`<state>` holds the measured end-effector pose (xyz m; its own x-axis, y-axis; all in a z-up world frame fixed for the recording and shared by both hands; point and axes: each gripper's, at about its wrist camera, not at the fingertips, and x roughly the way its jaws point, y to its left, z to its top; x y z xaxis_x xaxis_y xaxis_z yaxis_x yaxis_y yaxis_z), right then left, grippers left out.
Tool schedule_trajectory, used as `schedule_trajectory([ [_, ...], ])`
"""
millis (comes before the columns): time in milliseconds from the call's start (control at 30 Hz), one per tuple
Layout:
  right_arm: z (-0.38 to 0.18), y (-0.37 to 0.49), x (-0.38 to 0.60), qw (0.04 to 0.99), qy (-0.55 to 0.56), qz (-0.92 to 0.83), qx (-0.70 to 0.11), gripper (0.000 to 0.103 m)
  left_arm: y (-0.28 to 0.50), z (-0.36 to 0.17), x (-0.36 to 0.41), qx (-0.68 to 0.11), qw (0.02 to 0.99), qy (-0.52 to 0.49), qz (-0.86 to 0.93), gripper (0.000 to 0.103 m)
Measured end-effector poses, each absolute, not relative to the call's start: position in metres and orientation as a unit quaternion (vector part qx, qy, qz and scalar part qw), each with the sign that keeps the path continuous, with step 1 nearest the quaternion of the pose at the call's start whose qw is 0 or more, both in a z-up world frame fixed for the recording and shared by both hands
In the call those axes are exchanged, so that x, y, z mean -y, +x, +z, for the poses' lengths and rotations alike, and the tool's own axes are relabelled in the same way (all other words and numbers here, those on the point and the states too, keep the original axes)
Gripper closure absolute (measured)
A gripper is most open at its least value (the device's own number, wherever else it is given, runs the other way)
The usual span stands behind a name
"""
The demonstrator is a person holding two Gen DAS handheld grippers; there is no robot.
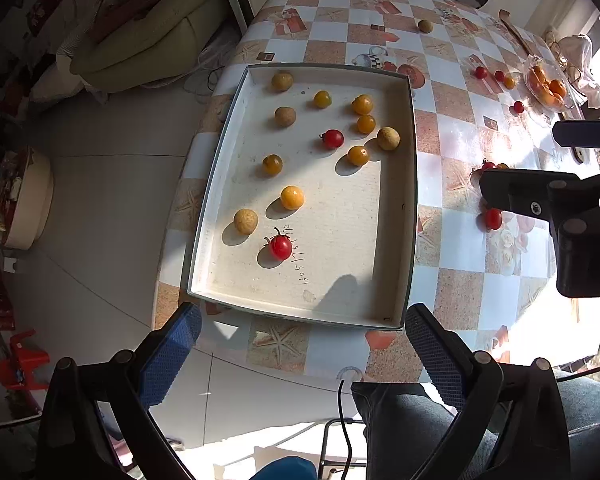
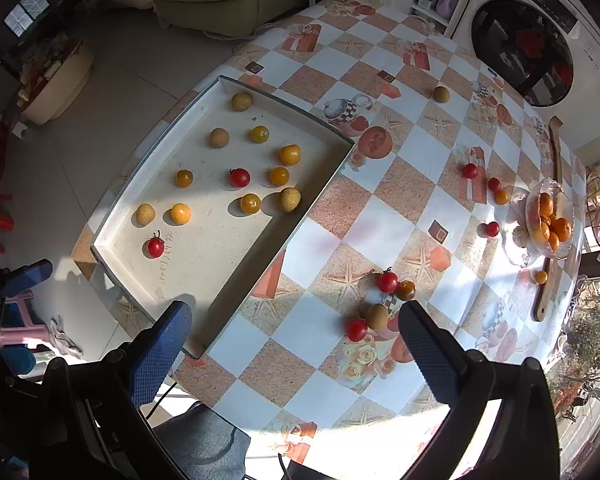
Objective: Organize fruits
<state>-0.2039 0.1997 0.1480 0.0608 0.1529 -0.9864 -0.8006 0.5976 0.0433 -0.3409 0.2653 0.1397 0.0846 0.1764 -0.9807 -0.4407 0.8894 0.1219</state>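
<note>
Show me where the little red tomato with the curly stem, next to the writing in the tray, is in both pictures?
Left wrist view: the red tomato sits low in the tray, left of centre, touching the handwriting.
Right wrist view: the same red tomato is at the tray's near-left corner, on the left of the picture.
Shared landmark: the handwriting on the tray floor, right beside it in both views.
</note>
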Motion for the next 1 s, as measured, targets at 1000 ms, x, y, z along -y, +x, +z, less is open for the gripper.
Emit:
schedule_trajectory([
  [1000, 0.1520, -0.2070, -0.1958, 0.676, -0.283, 0.356, -0.580, 0.000, -0.3370, 0.1428, -0.2565, -0.643, 0.735, -0.074, 0.200, 0.000],
])
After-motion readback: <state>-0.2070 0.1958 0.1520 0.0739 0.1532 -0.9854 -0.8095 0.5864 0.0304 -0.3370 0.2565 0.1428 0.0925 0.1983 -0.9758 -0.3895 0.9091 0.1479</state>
